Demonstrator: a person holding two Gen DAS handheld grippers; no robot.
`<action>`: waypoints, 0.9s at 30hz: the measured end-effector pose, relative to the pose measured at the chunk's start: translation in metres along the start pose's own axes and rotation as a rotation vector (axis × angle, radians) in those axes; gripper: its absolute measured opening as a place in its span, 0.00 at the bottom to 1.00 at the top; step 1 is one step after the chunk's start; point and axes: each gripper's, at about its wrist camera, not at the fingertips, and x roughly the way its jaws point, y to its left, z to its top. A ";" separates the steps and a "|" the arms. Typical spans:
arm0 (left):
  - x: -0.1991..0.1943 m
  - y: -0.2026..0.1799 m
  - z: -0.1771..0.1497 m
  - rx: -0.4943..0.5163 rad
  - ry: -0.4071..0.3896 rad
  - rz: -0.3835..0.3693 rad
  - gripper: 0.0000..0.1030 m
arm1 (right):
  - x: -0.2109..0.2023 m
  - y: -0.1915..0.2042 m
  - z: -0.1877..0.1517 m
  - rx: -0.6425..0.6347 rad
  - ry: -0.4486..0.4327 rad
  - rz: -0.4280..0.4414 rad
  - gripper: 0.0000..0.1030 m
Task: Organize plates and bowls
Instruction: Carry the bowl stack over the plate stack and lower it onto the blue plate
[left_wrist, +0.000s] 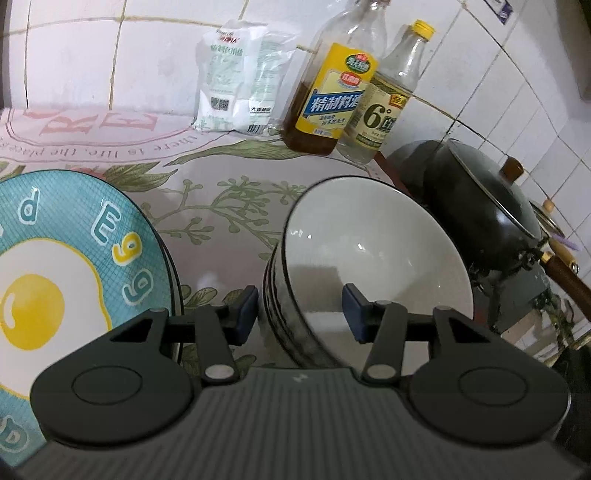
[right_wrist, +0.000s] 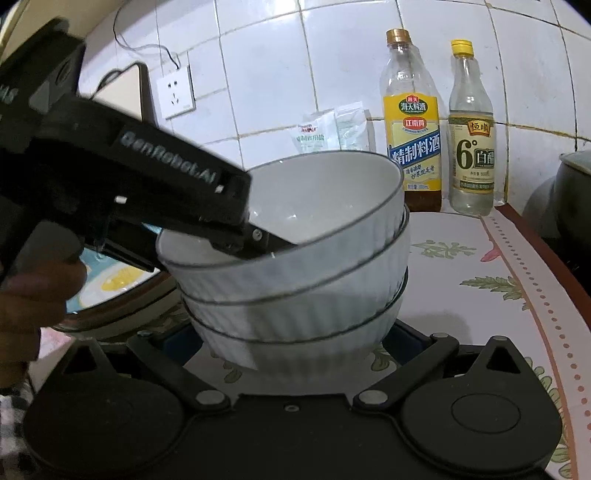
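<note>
Left wrist: your left tool (left_wrist: 300, 314) straddles the top bowl's (left_wrist: 369, 251) near rim, one pad outside and one inside. I can't tell if they bite. Seat them squarely before lifting, clear of the plate (left_wrist: 74, 240) beside it.

Right wrist: the stack (right_wrist: 295, 288) stands toward the table's (right_wrist: 480, 266) right edge. Its top bowl sits tilted. The right tool (right_wrist: 295, 343) flanks the bottom bowl, contact unclear. Steady the base and level the top bowl gently.
</note>
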 end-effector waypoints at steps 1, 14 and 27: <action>-0.002 -0.001 -0.002 -0.003 -0.007 0.002 0.46 | -0.002 0.000 -0.001 0.006 -0.007 0.006 1.00; -0.057 -0.023 -0.028 0.009 -0.053 -0.027 0.46 | -0.048 0.026 0.007 -0.055 -0.002 0.008 1.00; -0.157 -0.012 -0.041 0.003 -0.163 -0.014 0.46 | -0.093 0.098 0.034 -0.149 -0.023 0.046 1.00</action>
